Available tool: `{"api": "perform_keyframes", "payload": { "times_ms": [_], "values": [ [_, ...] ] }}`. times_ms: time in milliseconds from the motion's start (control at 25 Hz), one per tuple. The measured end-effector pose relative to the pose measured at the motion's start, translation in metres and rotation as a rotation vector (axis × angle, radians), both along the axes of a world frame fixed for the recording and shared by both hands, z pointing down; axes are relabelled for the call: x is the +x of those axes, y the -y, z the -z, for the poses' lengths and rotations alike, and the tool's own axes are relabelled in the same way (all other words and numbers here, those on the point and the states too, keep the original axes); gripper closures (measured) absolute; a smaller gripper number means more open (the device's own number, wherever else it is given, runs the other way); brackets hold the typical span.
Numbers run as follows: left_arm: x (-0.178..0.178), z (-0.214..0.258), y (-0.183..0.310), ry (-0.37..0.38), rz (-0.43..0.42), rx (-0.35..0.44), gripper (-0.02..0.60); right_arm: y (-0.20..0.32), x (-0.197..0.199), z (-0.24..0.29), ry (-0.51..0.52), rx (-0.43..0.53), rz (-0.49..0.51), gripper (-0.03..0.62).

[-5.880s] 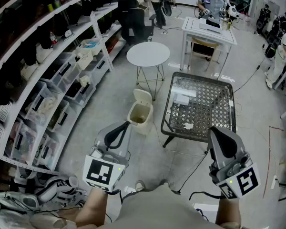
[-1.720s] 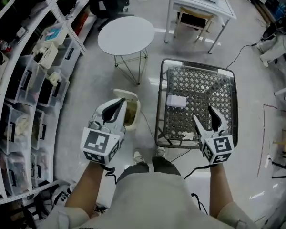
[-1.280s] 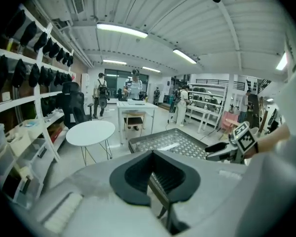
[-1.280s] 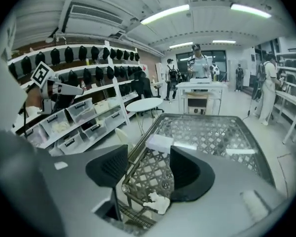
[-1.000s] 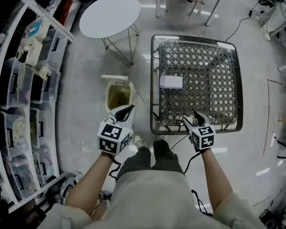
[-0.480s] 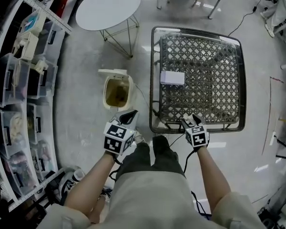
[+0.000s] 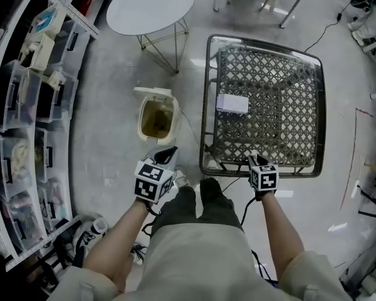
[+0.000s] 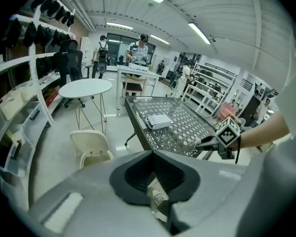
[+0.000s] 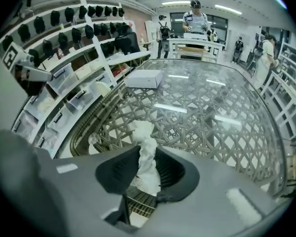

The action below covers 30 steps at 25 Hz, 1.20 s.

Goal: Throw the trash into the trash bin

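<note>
Nearest the person, the left gripper (image 7: pixel 168 153) hangs over the floor with its jaws together and nothing in them, lower than a second ago. The right gripper (image 7: pixel 254 159) has also sunk to the near rim of the glass-topped wicker table (image 7: pixel 204 111). Its jaws, wide apart half a second ago, have just been closing and now pinch the crumpled white tissue (image 9: pixel 146 157), which stands up between them off the tabletop. Left of the table, the trash bin (image 7: pixel 142 116) stands with its lid open, well apart from the tissue. Farther along the table lies a white box (image 7: pixel 232 103), unmoved.
</note>
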<state>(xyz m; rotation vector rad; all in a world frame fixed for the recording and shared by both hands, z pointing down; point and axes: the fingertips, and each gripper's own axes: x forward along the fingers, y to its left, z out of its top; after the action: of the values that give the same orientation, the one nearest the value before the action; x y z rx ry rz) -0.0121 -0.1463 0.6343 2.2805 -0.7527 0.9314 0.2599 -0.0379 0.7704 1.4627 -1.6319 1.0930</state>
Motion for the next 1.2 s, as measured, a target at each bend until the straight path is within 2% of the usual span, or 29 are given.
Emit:
{"api": "perform_keyframes", "payload": {
  "times_ms": [160, 360, 520, 760, 960, 1200],
  "values": [
    [-0.016, 0.006, 0.012, -0.013, 0.068, 0.015, 0.58, 0.034, -0.007, 0.033, 0.041, 0.072, -0.005, 0.494],
    [-0.058, 0.021, 0.039, -0.009, 0.163, 0.054, 0.58, 0.099, -0.043, 0.086, 0.059, 0.188, 0.12, 0.494],
    [-0.095, 0.033, 0.058, -0.004, 0.254, 0.087, 0.58, 0.144, -0.087, 0.121, 0.103, 0.251, 0.22, 0.494],
    [-0.154, 0.039, 0.084, -0.03, 0.402, 0.119, 0.579, 0.198, -0.186, 0.143, 0.18, 0.342, 0.412, 0.494],
    [-0.19, 0.022, 0.099, -0.011, 0.461, 0.125, 0.58, 0.224, -0.257, 0.131, 0.228, 0.309, 0.523, 0.494],
    [-0.22, -0.022, 0.117, 0.013, 0.452, 0.122, 0.579, 0.25, -0.32, 0.078, 0.285, 0.231, 0.538, 0.494]
  ]
}}
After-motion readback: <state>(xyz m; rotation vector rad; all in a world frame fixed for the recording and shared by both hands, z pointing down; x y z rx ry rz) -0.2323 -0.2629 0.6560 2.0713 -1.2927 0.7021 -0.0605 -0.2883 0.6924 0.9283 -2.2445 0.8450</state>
